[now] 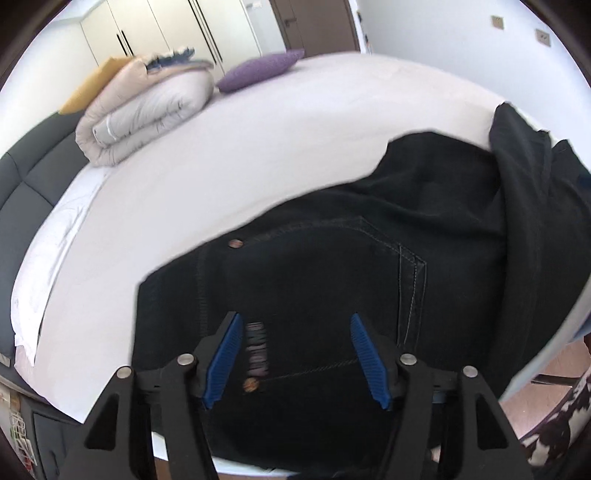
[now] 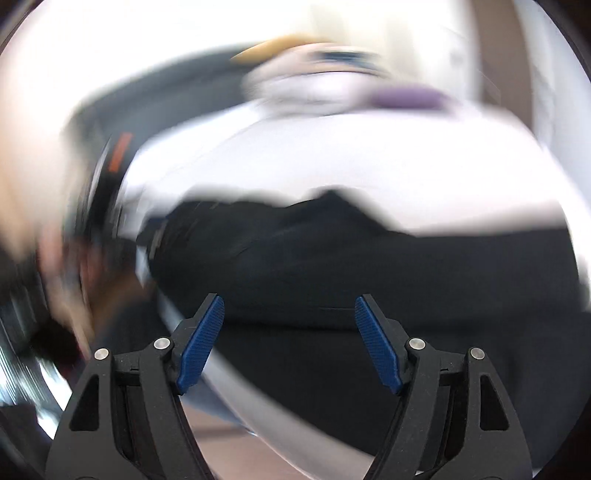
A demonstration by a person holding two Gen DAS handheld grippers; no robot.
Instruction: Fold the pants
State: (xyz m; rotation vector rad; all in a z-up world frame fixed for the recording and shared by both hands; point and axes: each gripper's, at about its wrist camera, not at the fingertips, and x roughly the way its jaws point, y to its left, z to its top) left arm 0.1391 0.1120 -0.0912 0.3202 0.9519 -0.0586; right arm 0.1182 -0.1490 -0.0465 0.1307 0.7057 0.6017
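Black jeans (image 1: 332, 240) lie on the white bed (image 1: 258, 147) near its front edge, waistband with a copper button and a leather label toward me, a stitched pocket showing. A leg part is bunched up at the right. My left gripper (image 1: 295, 325) is open and empty just above the waistband. In the right wrist view, which is heavily blurred, the jeans (image 2: 369, 266) spread across the bed edge. My right gripper (image 2: 288, 306) is open and empty above them.
A folded pale duvet (image 1: 147, 110) and a purple cushion (image 1: 262, 70) lie at the bed's far side. A dark padded headboard (image 1: 29, 177) runs along the left. White wardrobes (image 1: 166, 29) stand behind. Wooden floor (image 1: 546, 380) shows at lower right.
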